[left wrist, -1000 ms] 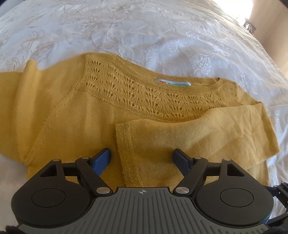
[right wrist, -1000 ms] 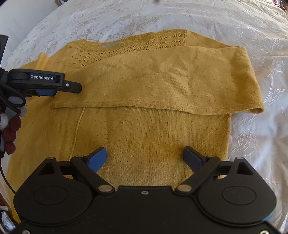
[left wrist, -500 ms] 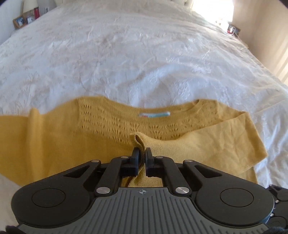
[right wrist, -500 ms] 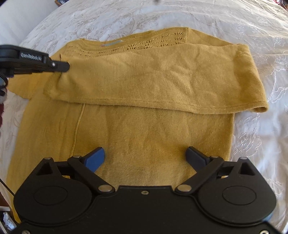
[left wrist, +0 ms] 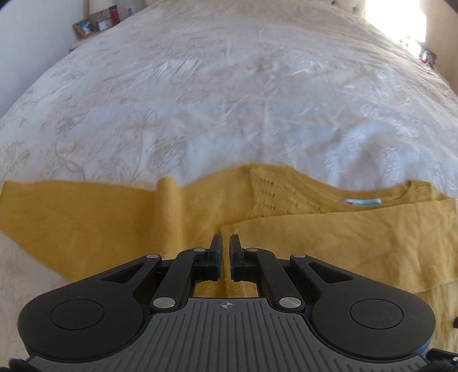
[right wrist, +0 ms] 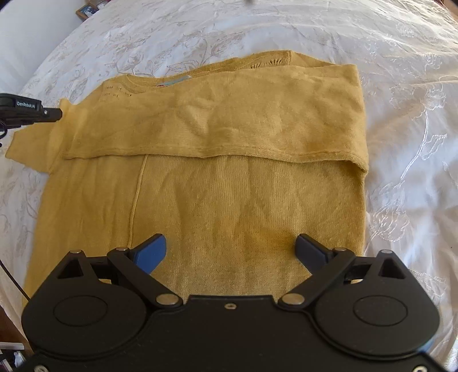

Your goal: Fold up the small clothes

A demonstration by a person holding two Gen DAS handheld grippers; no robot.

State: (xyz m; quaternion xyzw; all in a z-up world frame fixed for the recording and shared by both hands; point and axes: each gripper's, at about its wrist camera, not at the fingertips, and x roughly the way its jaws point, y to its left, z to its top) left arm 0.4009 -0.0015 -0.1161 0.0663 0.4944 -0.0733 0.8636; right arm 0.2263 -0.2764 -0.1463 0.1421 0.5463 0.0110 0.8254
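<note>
A mustard-yellow knitted sweater (right wrist: 243, 200) lies flat on the white bedspread (right wrist: 415, 100). Its right sleeve (right wrist: 229, 126) is folded across the chest toward the left. In the left wrist view the sweater (left wrist: 200, 206) has its left sleeve (left wrist: 71, 211) spread out to the left, and the neck label (left wrist: 362, 202) shows. My left gripper (left wrist: 226, 243) is nearly shut just above the cuff end of the folded sleeve; I cannot tell whether fabric is still between the pads. It also shows in the right wrist view (right wrist: 54, 114). My right gripper (right wrist: 230, 251) is open and empty over the sweater's lower body.
The embroidered white bedspread (left wrist: 229, 100) stretches far beyond the sweater. A nightstand with picture frames and a red bottle (left wrist: 114, 14) stands at the far left corner. A wall and a cable (left wrist: 426, 54) are at the far right.
My left gripper closed on the cuff of the folded sleeve and pulled it to the left across the chest. The right gripper stayed open over the hem.
</note>
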